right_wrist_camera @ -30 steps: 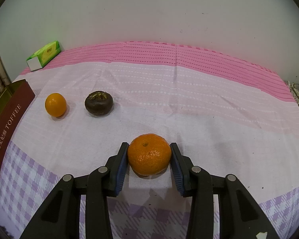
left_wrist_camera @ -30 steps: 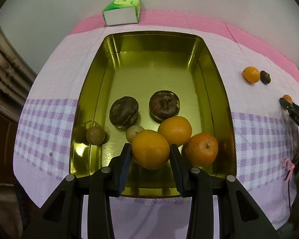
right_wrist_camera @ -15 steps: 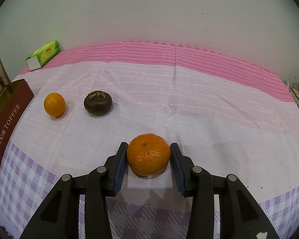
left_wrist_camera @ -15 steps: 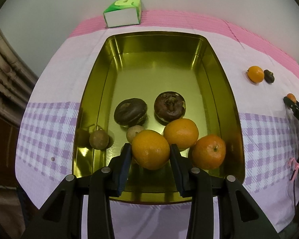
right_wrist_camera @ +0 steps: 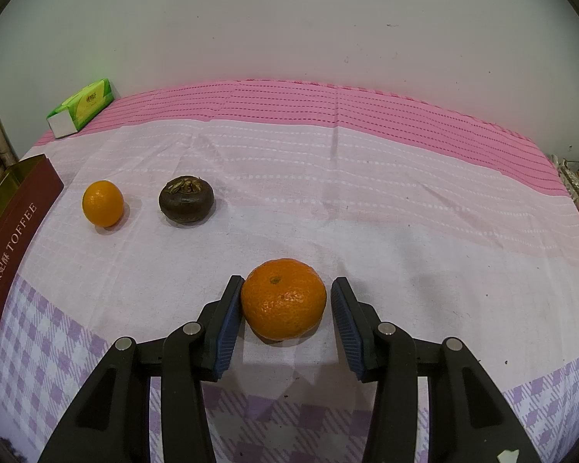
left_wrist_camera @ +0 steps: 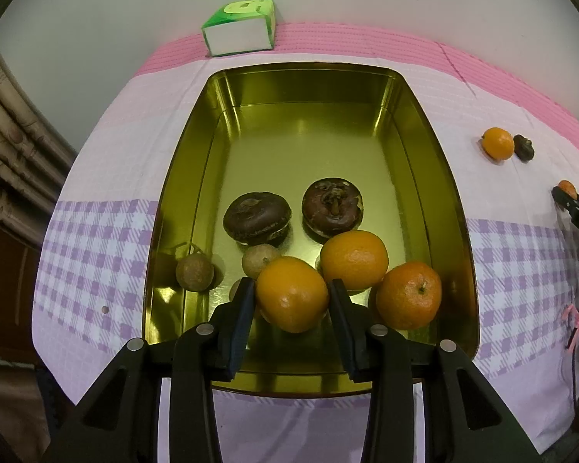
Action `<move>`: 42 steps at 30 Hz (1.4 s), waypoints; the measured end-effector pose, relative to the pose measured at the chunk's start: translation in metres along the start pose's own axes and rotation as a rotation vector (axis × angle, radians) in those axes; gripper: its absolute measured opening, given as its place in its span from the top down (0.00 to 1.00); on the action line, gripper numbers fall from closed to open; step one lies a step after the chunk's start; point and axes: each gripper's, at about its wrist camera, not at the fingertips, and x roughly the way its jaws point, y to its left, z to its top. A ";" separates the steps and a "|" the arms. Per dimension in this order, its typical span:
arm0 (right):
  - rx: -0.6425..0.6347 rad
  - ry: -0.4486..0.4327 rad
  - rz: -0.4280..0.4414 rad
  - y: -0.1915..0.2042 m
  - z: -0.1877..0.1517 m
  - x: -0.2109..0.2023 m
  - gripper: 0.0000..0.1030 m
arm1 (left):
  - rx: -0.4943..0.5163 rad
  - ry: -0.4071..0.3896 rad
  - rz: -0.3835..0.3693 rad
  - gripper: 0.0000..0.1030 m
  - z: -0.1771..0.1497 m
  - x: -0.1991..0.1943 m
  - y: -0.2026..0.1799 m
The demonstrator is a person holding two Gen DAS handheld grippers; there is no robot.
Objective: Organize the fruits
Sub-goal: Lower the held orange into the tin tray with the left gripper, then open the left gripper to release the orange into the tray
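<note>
Covering the desk, a pink and purple-checked cloth [right_wrist_camera: 366, 200] carries a gold rectangular metal tin [left_wrist_camera: 459, 239] of fruit. Over the tin, the left gripper [left_wrist_camera: 291, 293] has its jaws clamped on a smooth round orange [left_wrist_camera: 291, 295]. On the cloth, the right gripper [right_wrist_camera: 283, 301], jaws just opening, flanks a dimpled orange mandarin [right_wrist_camera: 283, 299], right pad clear.

The left wrist view looks steeply down along its fingers [left_wrist_camera: 238, 320] into a gold tin [left_wrist_camera: 455, 208], close above it. The right wrist view looks down less steeply across the worktop [right_wrist_camera: 366, 200] toward the wall. Both show the green box [left_wrist_camera: 238, 27] [right_wrist_camera: 82, 108], a small orange [left_wrist_camera: 498, 143] [right_wrist_camera: 102, 203] and the dark fruit [left_wrist_camera: 524, 147] [right_wrist_camera: 186, 199] beside it.
</note>
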 end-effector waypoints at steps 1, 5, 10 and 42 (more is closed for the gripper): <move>0.000 0.000 0.000 0.000 0.000 0.000 0.58 | 0.000 0.001 0.001 0.61 0.000 0.000 -0.001; 0.001 0.000 -0.002 0.000 0.000 0.000 0.57 | 0.004 0.003 0.008 0.61 0.000 0.001 0.000; 0.001 0.000 -0.004 0.000 0.000 0.002 0.56 | 0.004 -0.001 0.008 0.60 -0.001 0.001 0.001; 0.005 0.001 0.002 -0.003 0.001 0.002 0.55 | -0.056 -0.105 0.075 0.39 0.002 -0.031 0.022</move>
